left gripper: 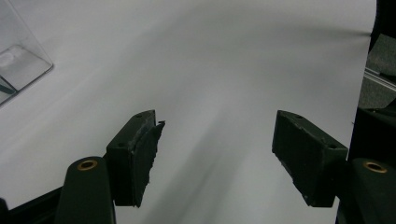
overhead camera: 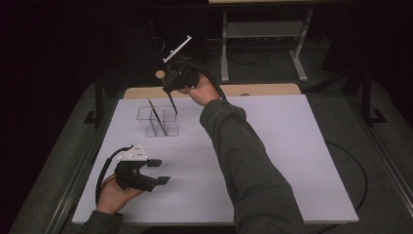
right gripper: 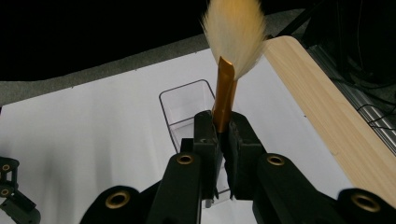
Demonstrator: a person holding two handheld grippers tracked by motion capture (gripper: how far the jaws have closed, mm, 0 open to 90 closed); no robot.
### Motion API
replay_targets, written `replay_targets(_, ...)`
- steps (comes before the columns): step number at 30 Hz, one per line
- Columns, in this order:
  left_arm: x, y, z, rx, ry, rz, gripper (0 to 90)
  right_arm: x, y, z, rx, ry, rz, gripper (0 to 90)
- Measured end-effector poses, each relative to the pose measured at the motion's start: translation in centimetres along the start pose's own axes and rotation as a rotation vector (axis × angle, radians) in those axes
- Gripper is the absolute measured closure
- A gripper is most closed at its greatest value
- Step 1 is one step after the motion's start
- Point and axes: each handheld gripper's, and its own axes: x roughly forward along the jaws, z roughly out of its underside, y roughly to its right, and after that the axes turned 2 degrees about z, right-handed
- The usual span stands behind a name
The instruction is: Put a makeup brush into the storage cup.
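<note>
- Left gripper (overhead camera: 160,171) rests low on the white table (overhead camera: 272,161), jaws wide apart and empty.
- Clear two-compartment organiser (overhead camera: 158,122) stands beyond it, one brush (overhead camera: 157,117) leaning inside.
- Right gripper (right gripper: 223,135) is clamped on a makeup brush (right gripper: 229,70), bristles pointing up, held above the organiser.

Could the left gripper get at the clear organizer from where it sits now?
Probably yes: the left gripper is open and holds nothing, and bare white table lies between it and the clear organizer.
</note>
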Motion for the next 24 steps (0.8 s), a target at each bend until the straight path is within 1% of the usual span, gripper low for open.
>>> replay_targets(2,0.1,0.0,0.0,-0.002,-0.001,0.001,30.7,0.1,-0.1,-0.2,0.002,-0.002,-0.002,82.7)
replay_targets(5,0.1,0.0,0.1,-0.005,-0.003,0.001,30.7,0.4,-0.1,-0.6,-0.01,0.006,0.002,82.7)
replay_targets(10,-0.1,0.0,0.0,0.001,0.002,0.003,30.5,0.7,-0.2,-0.8,-0.007,0.007,0.003,82.7)
replay_targets(11,-0.1,0.0,0.0,-0.003,0.007,0.002,30.5,1.0,-0.2,-0.9,-0.005,0.007,0.003,82.7)
replay_targets(16,-0.1,0.0,0.0,0.002,0.0,0.001,30.5,1.5,-0.3,-0.9,0.001,-0.003,0.005,82.7)
replay_targets(24,-0.1,0.0,0.1,0.001,0.001,0.001,30.4,2.3,-0.3,-0.8,0.007,0.0,0.004,82.7)
